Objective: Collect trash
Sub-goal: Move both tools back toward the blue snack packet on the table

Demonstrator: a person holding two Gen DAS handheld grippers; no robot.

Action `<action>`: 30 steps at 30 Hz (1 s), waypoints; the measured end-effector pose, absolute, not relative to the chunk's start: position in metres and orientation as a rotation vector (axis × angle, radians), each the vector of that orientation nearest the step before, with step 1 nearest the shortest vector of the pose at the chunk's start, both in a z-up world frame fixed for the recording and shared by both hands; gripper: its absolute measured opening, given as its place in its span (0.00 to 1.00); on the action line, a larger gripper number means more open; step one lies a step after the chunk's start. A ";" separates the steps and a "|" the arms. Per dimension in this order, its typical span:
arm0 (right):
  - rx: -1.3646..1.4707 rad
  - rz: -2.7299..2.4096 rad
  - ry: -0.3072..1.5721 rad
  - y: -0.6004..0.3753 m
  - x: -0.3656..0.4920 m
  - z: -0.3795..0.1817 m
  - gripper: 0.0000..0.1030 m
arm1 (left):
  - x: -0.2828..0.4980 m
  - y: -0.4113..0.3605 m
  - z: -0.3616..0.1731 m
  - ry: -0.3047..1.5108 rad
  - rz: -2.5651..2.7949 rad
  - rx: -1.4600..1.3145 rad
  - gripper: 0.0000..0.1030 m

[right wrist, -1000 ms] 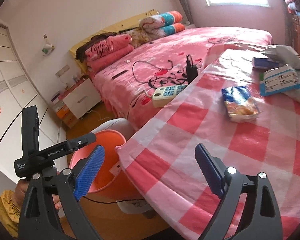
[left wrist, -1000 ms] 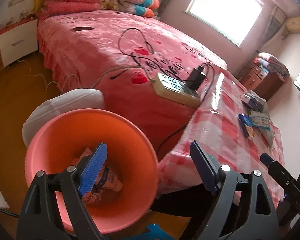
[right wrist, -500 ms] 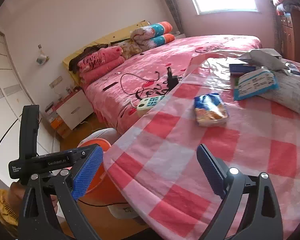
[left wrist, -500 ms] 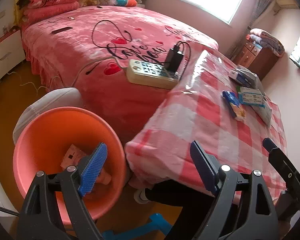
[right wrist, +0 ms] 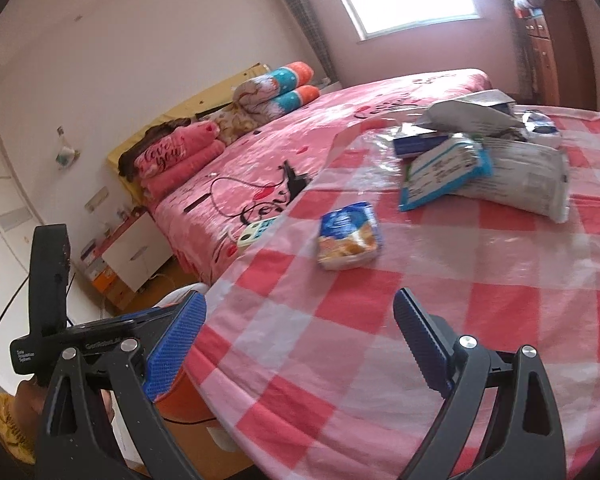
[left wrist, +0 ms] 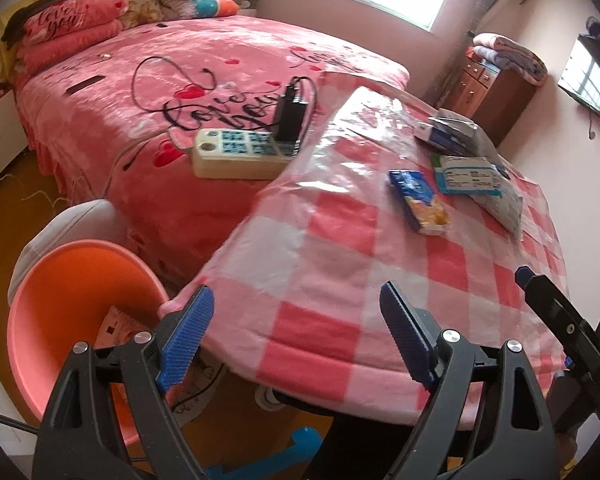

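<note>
An orange bin [left wrist: 72, 300] stands on the floor left of the checked table [left wrist: 340, 288], with paper trash [left wrist: 120, 320] inside. A blue snack wrapper [left wrist: 418, 200] lies mid-table; it also shows in the right wrist view [right wrist: 348, 236]. A blue-and-white packet [right wrist: 444, 172] and more wrappers [right wrist: 520, 184] lie behind it. My left gripper [left wrist: 300, 332] is open and empty over the table's near edge. My right gripper [right wrist: 300, 340] is open and empty above the table, short of the snack wrapper.
A pink bed [left wrist: 220, 80] stands behind the table with a power strip [left wrist: 240, 152] and charger on it. A white cushion [left wrist: 68, 220] lies behind the bin. A wooden cabinet [left wrist: 492, 92] is at the far right. A nightstand [right wrist: 136, 256] is beside the bed.
My left gripper rose and swung right, from over the bin to over the table's edge. My right gripper moved forward over the table toward the snack wrapper. Both stayed open.
</note>
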State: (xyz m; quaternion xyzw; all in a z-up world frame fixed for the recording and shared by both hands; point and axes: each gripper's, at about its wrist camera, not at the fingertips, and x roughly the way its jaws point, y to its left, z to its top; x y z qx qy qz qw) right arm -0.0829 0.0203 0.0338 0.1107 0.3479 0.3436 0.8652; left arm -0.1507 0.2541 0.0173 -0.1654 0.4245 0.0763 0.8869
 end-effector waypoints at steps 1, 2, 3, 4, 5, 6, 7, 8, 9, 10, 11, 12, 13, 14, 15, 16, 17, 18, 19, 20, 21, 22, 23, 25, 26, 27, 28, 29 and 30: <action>0.239 0.713 0.729 0.016 -0.081 0.033 0.91 | -0.148 0.251 0.019 0.881 0.154 -0.340 0.83; 0.248 0.705 0.729 0.012 -0.078 0.033 0.91 | -0.145 0.248 0.020 0.880 0.151 -0.338 0.83; 0.258 0.697 0.728 0.007 -0.076 0.032 0.91 | -0.142 0.245 0.021 0.879 0.146 -0.336 0.83; 0.269 0.688 0.728 0.002 -0.074 0.032 0.91 | -0.139 0.241 0.021 0.880 0.142 -0.334 0.83; 0.277 0.680 0.727 -0.002 -0.073 0.032 0.91 | -0.136 0.239 0.022 0.880 0.138 -0.331 0.83; 0.289 0.669 0.726 -0.008 -0.070 0.031 0.91 | -0.133 0.235 0.023 0.880 0.132 -0.327 0.83; 0.297 0.661 0.726 -0.012 -0.068 0.031 0.91 | -0.130 0.230 0.024 0.879 0.126 -0.321 0.83; 0.306 0.653 0.725 -0.016 -0.067 0.031 0.91 | -0.127 0.226 0.025 0.879 0.121 -0.315 0.83; 0.316 0.643 0.726 -0.021 -0.065 0.031 0.91 | -0.122 0.221 0.025 0.879 0.115 -0.307 0.83; 0.328 0.633 0.726 -0.026 -0.062 0.031 0.91 | -0.119 0.217 0.026 0.879 0.109 -0.300 0.83; 0.337 0.626 0.727 -0.031 -0.060 0.030 0.91 | -0.116 0.213 0.027 0.880 0.103 -0.294 0.83; 0.349 0.615 0.727 -0.037 -0.057 0.030 0.91 | -0.111 0.208 0.027 0.881 0.097 -0.285 0.83; 0.355 0.607 0.727 -0.041 -0.056 0.030 0.91 | -0.106 0.203 0.027 0.883 0.092 -0.276 0.83; 0.362 0.599 0.728 -0.045 -0.054 0.029 0.91 | -0.102 0.200 0.026 0.886 0.090 -0.269 0.83; 0.370 0.589 0.729 -0.050 -0.052 0.029 0.91 | -0.095 0.194 0.025 0.891 0.087 -0.261 0.83; 0.380 0.580 0.731 -0.055 -0.049 0.029 0.91 | -0.090 0.191 0.025 0.894 0.087 -0.259 0.83; 0.391 0.574 0.731 -0.060 -0.048 0.029 0.91 | -0.084 0.187 0.024 0.898 0.084 -0.259 0.83; 0.401 0.567 0.730 -0.065 -0.046 0.029 0.91 | -0.081 0.184 0.024 0.899 0.082 -0.259 0.83; 0.408 0.558 0.729 -0.069 -0.044 0.029 0.91 | -0.075 0.181 0.023 0.902 0.079 -0.257 0.83; 0.413 0.550 0.729 -0.074 -0.042 0.029 0.91 | -0.071 0.177 0.022 0.903 0.078 -0.254 0.83; 0.416 0.537 0.729 -0.079 -0.040 0.029 0.91 | -0.065 0.173 0.022 0.905 0.075 -0.250 0.83; 0.421 0.530 0.729 -0.082 -0.039 0.029 0.91 | -0.060 0.170 0.022 0.908 0.074 -0.246 0.83; 0.428 0.526 0.730 -0.085 -0.038 0.028 0.91 | -0.056 0.167 0.022 0.913 0.075 -0.244 0.83; 0.448 0.514 0.733 -0.093 -0.035 0.027 0.91 | -0.045 0.162 0.019 0.927 0.078 -0.242 0.83; 0.456 0.509 0.736 -0.097 -0.034 0.026 0.91 | -0.041 0.159 0.019 0.930 0.080 -0.241 0.83; 0.466 0.505 0.738 -0.100 -0.032 0.026 0.91 | -0.035 0.156 0.017 0.933 0.084 -0.238 0.83; 0.474 0.501 0.739 -0.104 -0.030 0.025 0.91 | -0.032 0.155 0.017 0.936 0.087 -0.234 0.83; 0.479 0.498 0.741 -0.106 -0.030 0.025 0.91 | -0.028 0.153 0.016 0.939 0.091 -0.230 0.83; 0.484 0.495 0.742 -0.109 -0.029 0.025 0.91 | -0.024 0.151 0.014 0.944 0.095 -0.227 0.83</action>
